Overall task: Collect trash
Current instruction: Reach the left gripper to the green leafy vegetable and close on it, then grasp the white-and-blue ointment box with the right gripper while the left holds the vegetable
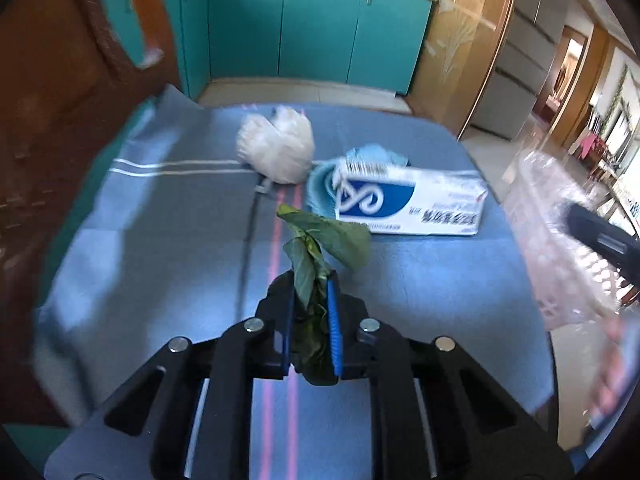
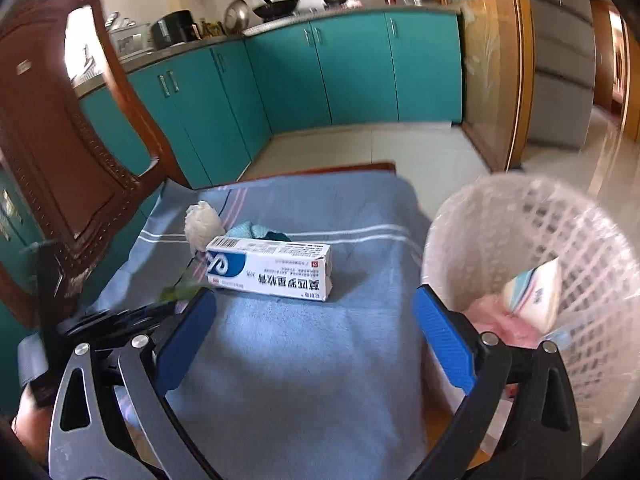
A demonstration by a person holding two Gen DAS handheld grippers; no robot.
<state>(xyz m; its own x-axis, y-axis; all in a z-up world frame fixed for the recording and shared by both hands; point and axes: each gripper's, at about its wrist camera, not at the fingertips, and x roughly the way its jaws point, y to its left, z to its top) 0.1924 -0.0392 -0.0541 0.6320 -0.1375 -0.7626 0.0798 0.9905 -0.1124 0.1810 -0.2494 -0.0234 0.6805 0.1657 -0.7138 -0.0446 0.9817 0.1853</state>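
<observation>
Poking up from between the left gripper's [image 1: 311,280] fingers: green leaves [image 1: 320,240].

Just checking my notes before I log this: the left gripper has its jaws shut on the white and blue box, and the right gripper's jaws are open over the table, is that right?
Not quite. The left gripper has its jaws shut on the green leaves, not the white and blue box, which lies on the blue cloth; the left wrist view shows it. The right gripper is open over the table, as you said.

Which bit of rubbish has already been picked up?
The wilted green leaves, pinched in the left hand-held gripper; the white-and-blue carton and crumpled white wad lie on the cloth.
</observation>
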